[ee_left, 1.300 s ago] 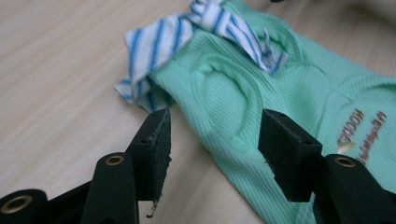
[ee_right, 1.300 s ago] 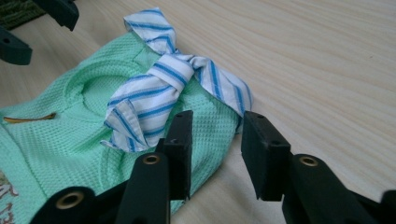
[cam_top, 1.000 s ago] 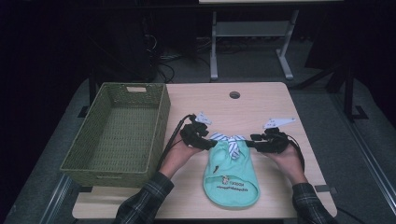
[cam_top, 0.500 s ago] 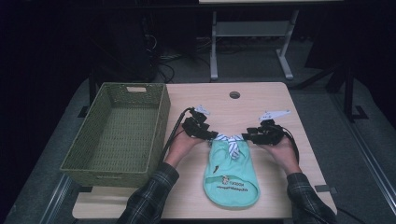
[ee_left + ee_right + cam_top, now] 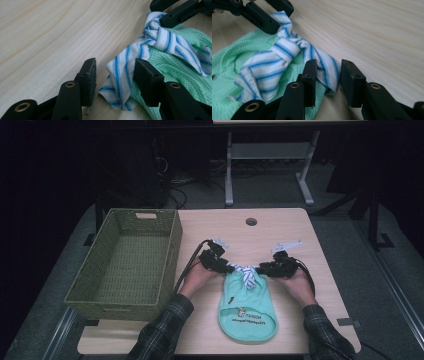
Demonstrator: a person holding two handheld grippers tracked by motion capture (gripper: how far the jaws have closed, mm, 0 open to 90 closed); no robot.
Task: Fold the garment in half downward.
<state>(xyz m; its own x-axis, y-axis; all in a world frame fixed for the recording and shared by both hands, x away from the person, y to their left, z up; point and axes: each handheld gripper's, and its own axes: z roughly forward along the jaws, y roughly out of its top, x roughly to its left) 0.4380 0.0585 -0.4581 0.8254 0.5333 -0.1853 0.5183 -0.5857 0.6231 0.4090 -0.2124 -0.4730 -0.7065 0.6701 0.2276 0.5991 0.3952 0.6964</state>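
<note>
A small mint-green garment (image 5: 248, 307) lies flat on the wooden table (image 5: 280, 227), its blue-and-white striped collar (image 5: 247, 274) knotted at the far end. My left gripper (image 5: 231, 268) sits at the collar's left end and my right gripper (image 5: 261, 268) at its right end, both low on the tabletop. In the left gripper view a striped collar tip (image 5: 120, 75) stands between the jaws of my left gripper (image 5: 115, 66), with a gap at one pad. In the right gripper view the other tip (image 5: 324, 70) lies between the jaws of my right gripper (image 5: 328, 66). Both pairs of jaws have just been closing.
A green woven basket (image 5: 170, 255) stands on the table's left side, close to my left forearm. A round cable hole (image 5: 251, 221) is near the far edge. Bare wood lies beyond the collar and to the right of the garment.
Both grippers have come down to the tabletop at the collar's two ends. Their jaws have narrowed around the striped tips. The garment itself lies where it was.
</note>
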